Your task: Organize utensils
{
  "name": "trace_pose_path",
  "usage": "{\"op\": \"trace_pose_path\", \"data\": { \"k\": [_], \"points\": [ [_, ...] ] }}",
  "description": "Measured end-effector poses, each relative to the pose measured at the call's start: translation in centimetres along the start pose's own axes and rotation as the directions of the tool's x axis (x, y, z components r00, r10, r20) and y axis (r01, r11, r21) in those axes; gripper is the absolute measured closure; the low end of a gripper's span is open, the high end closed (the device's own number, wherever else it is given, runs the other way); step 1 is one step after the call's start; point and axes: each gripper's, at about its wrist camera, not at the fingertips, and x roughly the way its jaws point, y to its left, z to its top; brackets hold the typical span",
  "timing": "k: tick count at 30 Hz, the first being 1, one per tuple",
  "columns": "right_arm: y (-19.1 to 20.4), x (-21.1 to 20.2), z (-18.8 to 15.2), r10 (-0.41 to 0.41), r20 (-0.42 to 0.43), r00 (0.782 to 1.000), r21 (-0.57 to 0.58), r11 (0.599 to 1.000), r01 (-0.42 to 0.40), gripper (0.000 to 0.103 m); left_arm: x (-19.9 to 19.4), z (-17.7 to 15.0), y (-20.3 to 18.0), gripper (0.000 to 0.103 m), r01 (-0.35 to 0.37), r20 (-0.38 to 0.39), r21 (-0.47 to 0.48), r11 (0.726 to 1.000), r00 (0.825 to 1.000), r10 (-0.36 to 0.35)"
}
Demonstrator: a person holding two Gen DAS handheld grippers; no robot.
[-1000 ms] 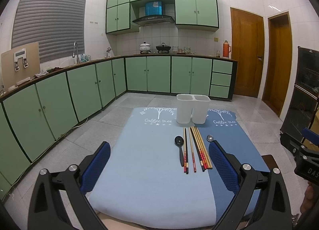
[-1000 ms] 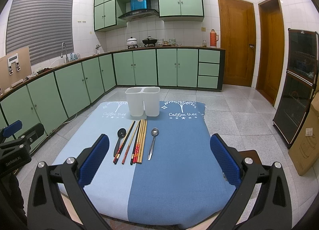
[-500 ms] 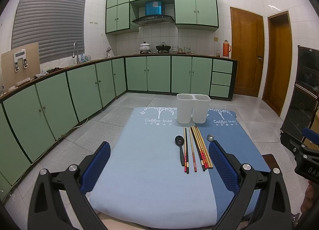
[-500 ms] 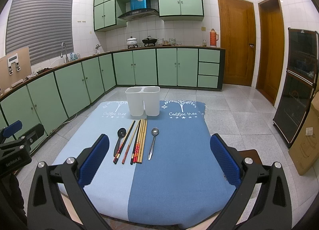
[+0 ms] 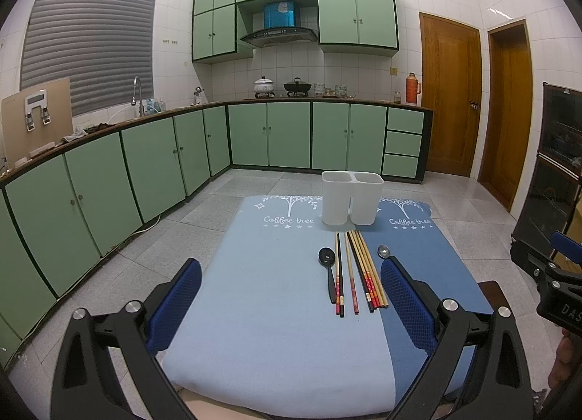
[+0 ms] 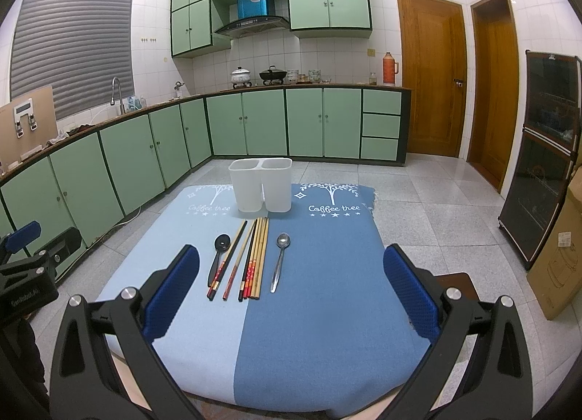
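Note:
A white two-compartment holder (image 5: pixel 352 197) (image 6: pixel 260 189) stands at the far end of a blue mat (image 5: pixel 276 310) (image 6: pixel 327 296). In front of it lie a black spoon (image 5: pixel 328 270) (image 6: pixel 218 256), several chopsticks (image 5: pixel 360 270) (image 6: pixel 251 260) and a metal spoon (image 5: pixel 383 251) (image 6: pixel 280 260), side by side. My left gripper (image 5: pixel 291 292) hovers open at the mat's near edge, left of the utensils. My right gripper (image 6: pixel 291 285) is open too, near the mat's front, with the utensils ahead between its fingers. Neither holds anything.
Green kitchen cabinets (image 5: pixel 145 169) run along the left and back walls. A dark glass-door cabinet (image 6: pixel 545 172) and a cardboard box (image 6: pixel 560 256) stand on the right. Grey tiled floor (image 6: pixel 418 201) surrounds the mat's table.

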Motion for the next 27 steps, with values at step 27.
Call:
{"op": "trace_pose_path", "data": {
  "k": [27],
  "points": [
    [-0.1,3.8,0.3,-0.009,-0.061,0.998,-0.01,1.0,0.009,0.005,3.9,0.3,-0.7,0.006,-0.003,-0.058,0.023,1.0,0.998,0.005]
  ]
}}
